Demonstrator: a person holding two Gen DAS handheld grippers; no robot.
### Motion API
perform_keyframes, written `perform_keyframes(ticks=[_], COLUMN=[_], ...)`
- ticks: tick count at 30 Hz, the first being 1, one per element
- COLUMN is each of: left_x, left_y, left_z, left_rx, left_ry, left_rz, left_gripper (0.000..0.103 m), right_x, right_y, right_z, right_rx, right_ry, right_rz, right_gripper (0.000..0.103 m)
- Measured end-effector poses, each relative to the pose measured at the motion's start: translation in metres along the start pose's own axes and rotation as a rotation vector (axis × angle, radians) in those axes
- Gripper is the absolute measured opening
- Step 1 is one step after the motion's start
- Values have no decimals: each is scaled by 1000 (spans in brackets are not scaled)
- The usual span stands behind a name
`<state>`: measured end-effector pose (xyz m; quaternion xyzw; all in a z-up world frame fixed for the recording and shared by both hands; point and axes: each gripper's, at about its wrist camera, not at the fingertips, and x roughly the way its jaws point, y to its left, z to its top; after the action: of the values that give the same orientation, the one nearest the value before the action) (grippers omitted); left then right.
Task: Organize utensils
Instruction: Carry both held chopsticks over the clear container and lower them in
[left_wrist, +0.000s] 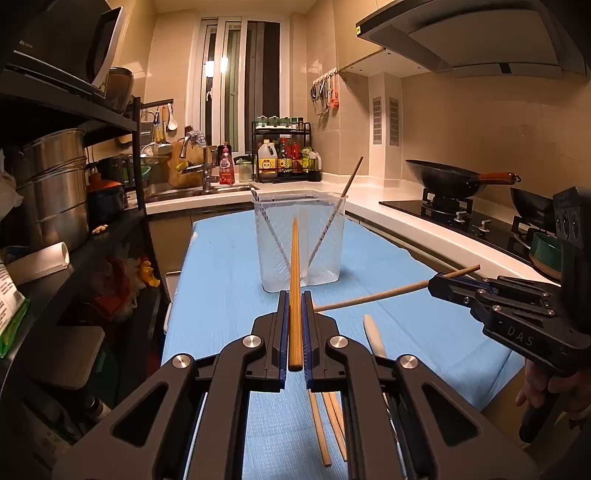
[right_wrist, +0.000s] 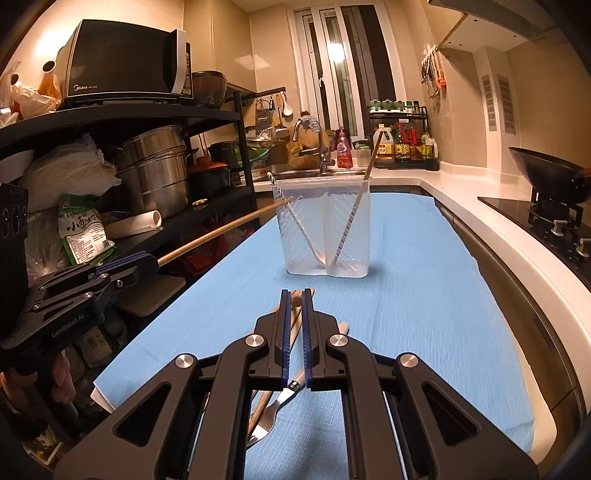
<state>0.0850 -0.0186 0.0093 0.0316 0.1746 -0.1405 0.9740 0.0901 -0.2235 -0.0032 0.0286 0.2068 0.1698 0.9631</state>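
Observation:
A clear plastic holder (left_wrist: 301, 243) (right_wrist: 327, 225) stands on the blue mat (left_wrist: 221, 295) (right_wrist: 424, 295); two utensils lean inside it. My left gripper (left_wrist: 295, 295) (right_wrist: 149, 264) is shut on a wooden chopstick (left_wrist: 295, 288) (right_wrist: 221, 232) that points at the holder. My right gripper (right_wrist: 295, 293) (left_wrist: 437, 282) is shut on another chopstick (left_wrist: 373, 295) (right_wrist: 296, 301), held above the mat. More chopsticks (left_wrist: 325, 432), a fork (right_wrist: 273, 410) and a white-handled utensil (left_wrist: 373, 338) lie on the mat under the grippers.
A black shelf (right_wrist: 122, 114) with steel pots (left_wrist: 51, 184) and a microwave (right_wrist: 125, 62) stands at the left. The sink (left_wrist: 192, 190) and a bottle rack (left_wrist: 284, 155) are behind. A stove with a wok (left_wrist: 450, 177) is at the right.

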Motion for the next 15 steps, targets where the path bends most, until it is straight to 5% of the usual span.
perform_keyframes(ticks=[15], left_x=[1], left_y=[4], left_z=[29], left_rx=[-8], left_ry=[-44], left_rz=[-12], left_gripper=[6], right_x=[1], right_y=[-3], right_z=[29], right_rx=[-5], right_ry=[-42], right_rz=[-11], right_gripper=[6])
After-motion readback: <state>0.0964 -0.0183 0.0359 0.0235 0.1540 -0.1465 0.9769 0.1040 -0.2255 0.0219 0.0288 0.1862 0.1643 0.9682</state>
